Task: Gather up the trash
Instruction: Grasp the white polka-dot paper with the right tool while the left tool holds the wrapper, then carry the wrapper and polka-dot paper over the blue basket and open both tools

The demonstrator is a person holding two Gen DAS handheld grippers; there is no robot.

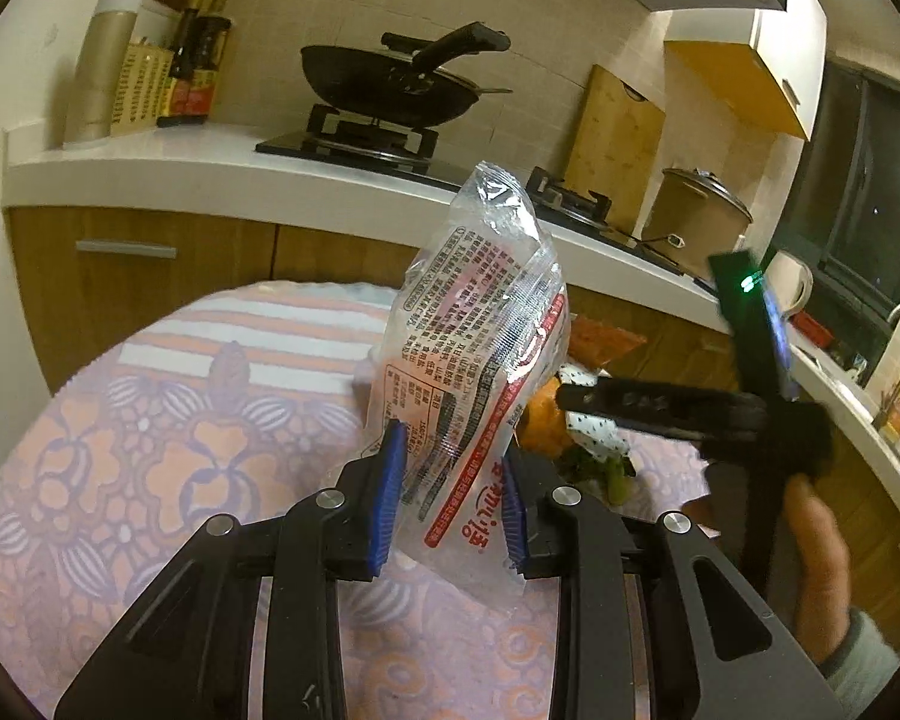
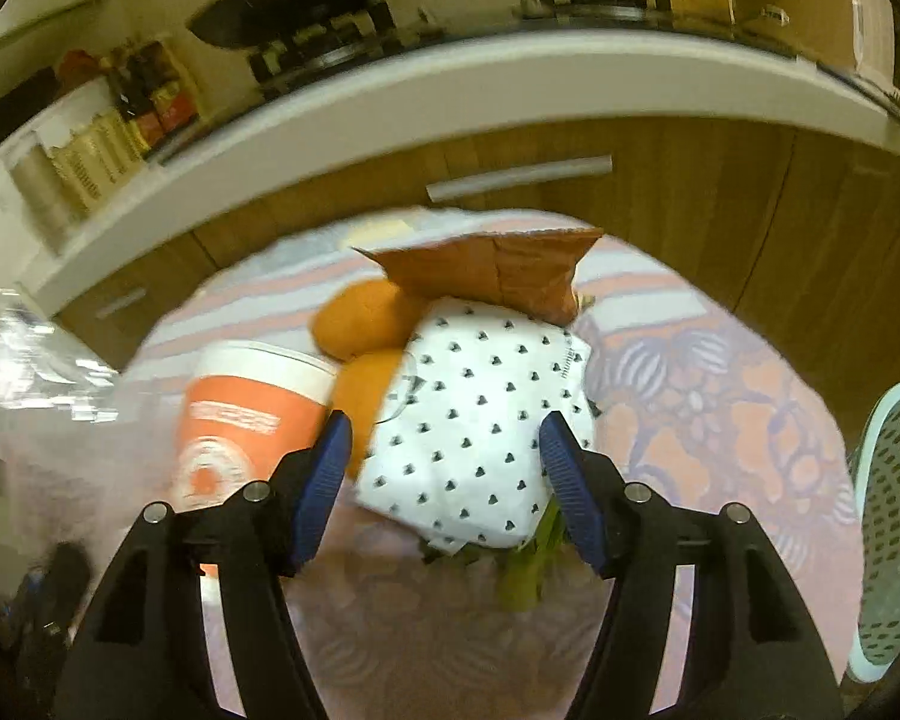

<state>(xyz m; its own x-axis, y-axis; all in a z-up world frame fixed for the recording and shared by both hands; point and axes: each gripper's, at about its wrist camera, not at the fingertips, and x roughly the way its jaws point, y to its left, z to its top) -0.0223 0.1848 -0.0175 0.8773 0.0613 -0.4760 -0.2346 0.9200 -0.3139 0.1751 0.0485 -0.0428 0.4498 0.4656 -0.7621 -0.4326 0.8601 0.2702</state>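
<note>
The left gripper [image 1: 453,495] pinches a clear printed bag [image 1: 480,354], its long axis upright, open end tilted far-right. The right gripper [image 2: 447,468], jaws apart and empty, hovers above a spotted white wrapper [image 2: 480,414].

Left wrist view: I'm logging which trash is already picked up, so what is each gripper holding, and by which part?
The left gripper pinches the clear printed wrapper by its lower end. The right gripper is open above the dotted paper, holding nothing.

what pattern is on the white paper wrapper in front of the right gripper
Small dark heart-like marks scattered over the white paper wrapper, clearest in the right wrist view.
</note>
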